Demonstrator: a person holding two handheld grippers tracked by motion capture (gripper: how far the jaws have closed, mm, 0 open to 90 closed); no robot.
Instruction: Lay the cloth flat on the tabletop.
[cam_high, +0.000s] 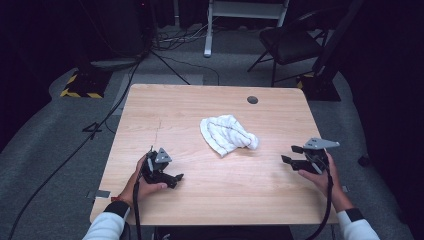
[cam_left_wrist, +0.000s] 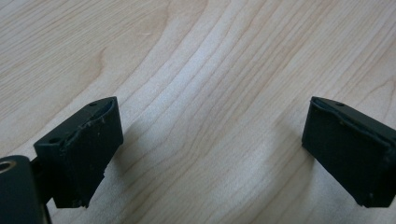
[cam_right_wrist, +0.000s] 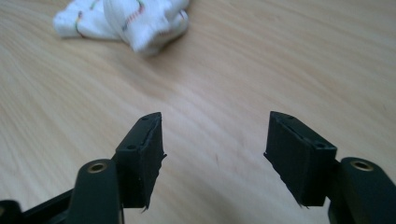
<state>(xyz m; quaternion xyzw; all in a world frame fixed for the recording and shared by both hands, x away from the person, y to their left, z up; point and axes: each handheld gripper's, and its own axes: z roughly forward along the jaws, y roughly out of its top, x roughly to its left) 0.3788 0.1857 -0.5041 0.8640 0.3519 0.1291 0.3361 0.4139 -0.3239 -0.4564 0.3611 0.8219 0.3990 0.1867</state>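
Grey carpet (cam_high: 45, 130), black chair (cam_high: 290, 42), dark surroundings

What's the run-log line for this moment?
cloth: crumpled mid-table, untouched | left gripper: open, empty, low over table | right gripper: open, empty, right of cloth

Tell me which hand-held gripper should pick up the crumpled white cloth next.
Probably right: the right hand-held gripper stands open and points toward the crumpled white cloth. The left hand-held gripper faces bare wooden table.

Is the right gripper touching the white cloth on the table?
Apart. The high view shows bare wood between the right gripper and the white cloth; the right gripper view shows open jaws with nothing between them.
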